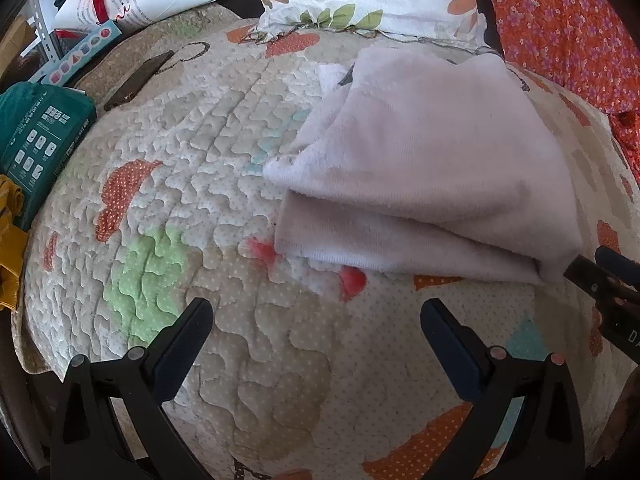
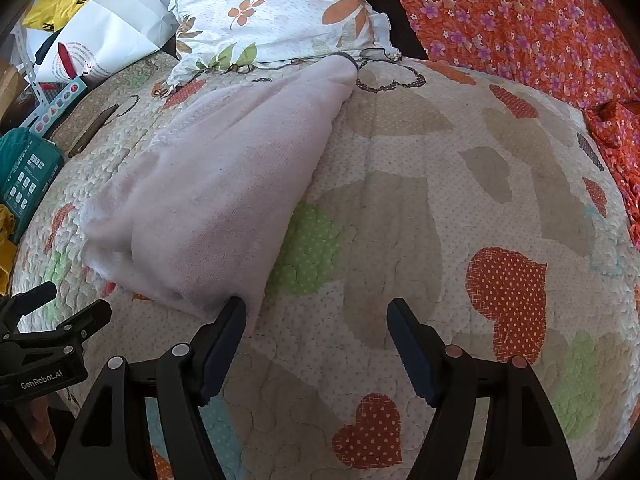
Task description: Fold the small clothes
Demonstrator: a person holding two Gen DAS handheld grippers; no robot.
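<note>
Folds of a pale pink, soft knit garment [image 1: 420,168] lie ahead-right of the left gripper [image 1: 316,320], jaws wide and empty, on the heart-patterned quilt [image 1: 192,184], while the right gripper [image 2: 316,316], also wide and empty, sits at its limp near corner, probably the best place to pinch.

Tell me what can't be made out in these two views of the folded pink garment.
- Pink garment: what kind of clothing; folded, its underside against the quilt, both views.
- Teal box: print too small, left view.
- Right hand-held gripper: whether its near finger touches the cloth.
</note>
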